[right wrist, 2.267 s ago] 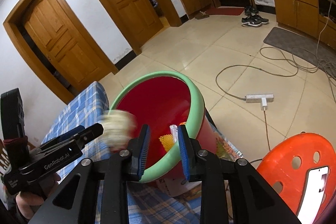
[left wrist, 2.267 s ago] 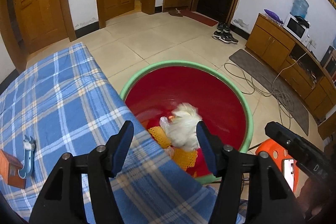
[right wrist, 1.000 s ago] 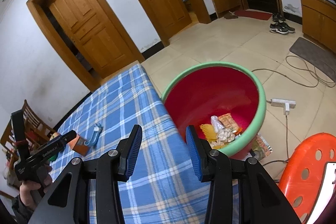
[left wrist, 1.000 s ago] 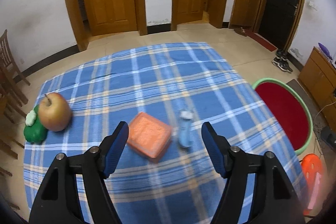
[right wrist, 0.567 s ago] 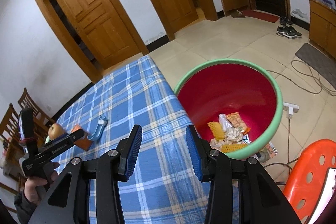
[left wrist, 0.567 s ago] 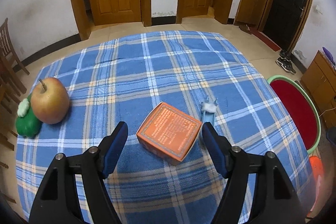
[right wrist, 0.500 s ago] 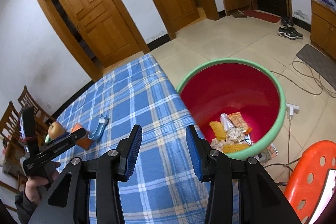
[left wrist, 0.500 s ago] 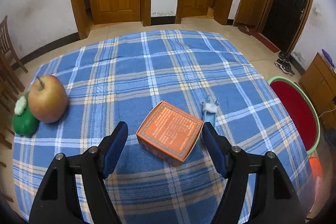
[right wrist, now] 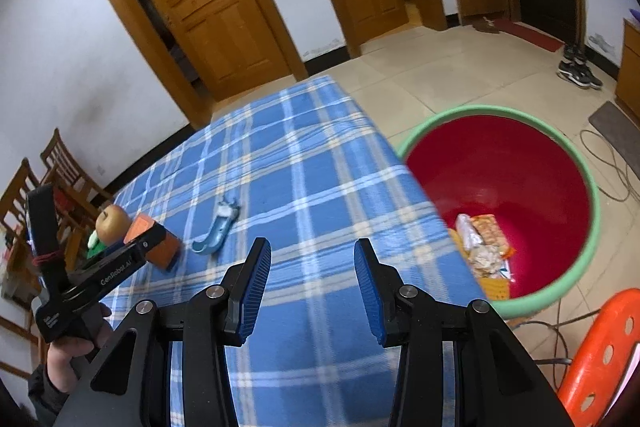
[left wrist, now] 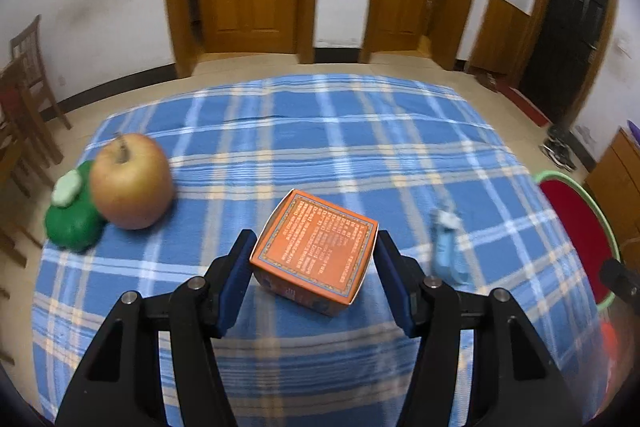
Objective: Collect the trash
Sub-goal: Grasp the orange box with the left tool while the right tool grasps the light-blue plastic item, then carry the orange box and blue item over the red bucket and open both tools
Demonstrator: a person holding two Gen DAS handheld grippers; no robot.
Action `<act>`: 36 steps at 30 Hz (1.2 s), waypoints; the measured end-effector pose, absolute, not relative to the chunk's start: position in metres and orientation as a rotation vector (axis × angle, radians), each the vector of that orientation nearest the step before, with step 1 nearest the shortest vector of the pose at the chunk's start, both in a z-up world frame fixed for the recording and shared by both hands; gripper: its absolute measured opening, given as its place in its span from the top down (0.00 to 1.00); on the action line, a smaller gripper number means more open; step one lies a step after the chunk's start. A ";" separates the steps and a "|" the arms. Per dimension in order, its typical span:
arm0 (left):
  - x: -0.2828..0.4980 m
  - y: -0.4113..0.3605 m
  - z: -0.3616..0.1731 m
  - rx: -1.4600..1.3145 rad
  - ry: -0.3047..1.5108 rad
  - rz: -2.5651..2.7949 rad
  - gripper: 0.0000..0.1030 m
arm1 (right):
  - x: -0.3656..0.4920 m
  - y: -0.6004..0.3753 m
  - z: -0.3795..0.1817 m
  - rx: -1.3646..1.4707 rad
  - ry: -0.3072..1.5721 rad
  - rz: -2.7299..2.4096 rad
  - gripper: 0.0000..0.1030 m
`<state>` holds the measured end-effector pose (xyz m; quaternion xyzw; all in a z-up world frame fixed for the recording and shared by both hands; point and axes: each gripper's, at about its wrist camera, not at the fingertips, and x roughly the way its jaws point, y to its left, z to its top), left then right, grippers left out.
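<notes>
An orange box [left wrist: 315,251] lies on the blue plaid tablecloth [left wrist: 304,131]. My left gripper [left wrist: 314,259] is open with its jaws on either side of the box, close to its sides. A crumpled light-blue wrapper [left wrist: 447,247] lies just right of the box. In the right wrist view the box [right wrist: 154,241] and wrapper [right wrist: 216,229] lie at the left, with the left gripper [right wrist: 140,247] over the box. My right gripper [right wrist: 310,267] is open and empty above the cloth. The red bin with a green rim [right wrist: 516,187] holds several wrappers.
An apple [left wrist: 130,181] and a green object [left wrist: 74,217] sit at the table's left edge. Wooden chairs [left wrist: 24,115] stand at the left. An orange stool [right wrist: 600,359] stands below the bin. Cables [right wrist: 612,163] lie on the tiled floor.
My left gripper swung from the bin, where a white wad dropped, to the table and closed in until the orange box sits between its jaws. The right gripper opened wider and drew back over the table.
</notes>
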<state>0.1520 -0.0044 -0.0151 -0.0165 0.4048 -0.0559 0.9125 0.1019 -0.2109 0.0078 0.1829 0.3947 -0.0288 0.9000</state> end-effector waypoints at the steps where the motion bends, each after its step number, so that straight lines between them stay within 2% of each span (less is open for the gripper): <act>1: 0.153 0.001 -0.017 -0.044 0.835 -0.095 0.41 | 0.106 -0.206 0.007 0.374 0.822 -0.050 0.57; 18: 0.146 0.049 -0.021 -0.165 0.811 0.021 0.42 | 0.168 -0.115 -0.030 0.262 0.917 0.074 0.57; 28: 0.146 0.050 -0.024 -0.172 0.821 0.019 0.42 | 0.188 -0.102 -0.046 0.214 0.925 0.043 0.57; 30: 0.146 0.049 -0.024 -0.170 0.821 0.019 0.42 | 0.189 -0.103 -0.046 0.212 0.916 0.040 0.65; 31: 0.146 0.049 -0.024 -0.171 0.821 0.018 0.42 | 0.188 -0.103 -0.046 0.214 0.917 0.041 0.75; 32: 0.146 0.048 -0.024 -0.172 0.821 0.018 0.42 | 0.189 -0.104 -0.047 0.220 0.918 0.041 0.80; 36: 0.147 0.049 -0.024 -0.171 0.821 0.019 0.42 | 0.187 -0.109 -0.046 0.242 0.909 0.050 0.82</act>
